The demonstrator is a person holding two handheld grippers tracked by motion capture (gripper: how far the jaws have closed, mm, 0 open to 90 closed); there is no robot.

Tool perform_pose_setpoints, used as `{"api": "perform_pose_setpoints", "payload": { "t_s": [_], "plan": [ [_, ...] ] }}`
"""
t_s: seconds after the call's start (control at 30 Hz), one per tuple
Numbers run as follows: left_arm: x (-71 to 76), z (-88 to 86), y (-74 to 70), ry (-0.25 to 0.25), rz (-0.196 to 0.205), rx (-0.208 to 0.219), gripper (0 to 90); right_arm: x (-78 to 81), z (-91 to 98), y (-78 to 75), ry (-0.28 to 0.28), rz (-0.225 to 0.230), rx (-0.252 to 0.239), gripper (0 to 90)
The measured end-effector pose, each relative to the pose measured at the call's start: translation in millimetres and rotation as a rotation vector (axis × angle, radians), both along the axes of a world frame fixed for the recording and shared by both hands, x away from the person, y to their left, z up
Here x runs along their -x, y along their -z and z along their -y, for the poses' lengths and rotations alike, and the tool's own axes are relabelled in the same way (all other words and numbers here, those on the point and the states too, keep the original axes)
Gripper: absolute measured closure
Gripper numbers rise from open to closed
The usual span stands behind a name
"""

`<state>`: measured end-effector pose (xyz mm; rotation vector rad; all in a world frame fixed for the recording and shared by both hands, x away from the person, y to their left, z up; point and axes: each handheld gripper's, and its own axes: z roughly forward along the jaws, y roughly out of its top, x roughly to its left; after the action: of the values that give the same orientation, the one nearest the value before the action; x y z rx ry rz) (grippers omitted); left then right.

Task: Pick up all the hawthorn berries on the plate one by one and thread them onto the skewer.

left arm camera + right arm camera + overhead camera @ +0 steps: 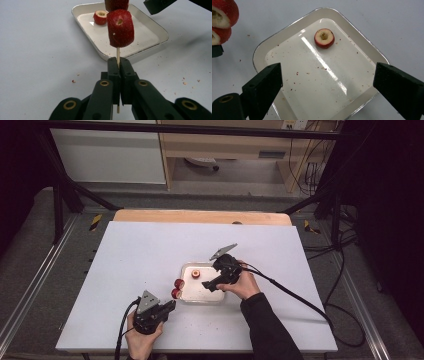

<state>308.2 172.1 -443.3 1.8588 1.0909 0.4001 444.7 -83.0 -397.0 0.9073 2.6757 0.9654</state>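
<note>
White table [140, 270]; left hand-held gripper [117, 62] pinching skewer [118, 53], upper fruit piece [116, 4] cropped; right hand-held gripper [327, 82] spread

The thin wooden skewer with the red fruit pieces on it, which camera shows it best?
The left gripper view: the thin wooden skewer rises from that gripper's shut jaws into the red fruit pieces. The high view shows just the fruit, tiny. The right gripper view catches two pieces at its edge.

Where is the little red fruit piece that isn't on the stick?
The loose fruit piece lies alone in the white tray, near its far corner in the right gripper view, ahead of the open right gripper.
</note>
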Motion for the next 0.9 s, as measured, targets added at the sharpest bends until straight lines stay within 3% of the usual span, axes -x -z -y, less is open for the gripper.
{"api": "perform_pose_setpoints", "payload": {
  "t_s": [0.47, 0.9],
  "plan": [
    [-0.5, -3.3, 1.1, 0.008, -0.005, -0.007, 88.2, -23.5, -26.9, -4.7, -0.082, 0.002, 0.080, 15.0],
    [-1.8, -8.3, 1.7, 0.011, -0.008, -0.016, 88.2, -42.5, -46.7, 1.8, -0.178, -0.027, 0.166, 29.4]
  ]
}}
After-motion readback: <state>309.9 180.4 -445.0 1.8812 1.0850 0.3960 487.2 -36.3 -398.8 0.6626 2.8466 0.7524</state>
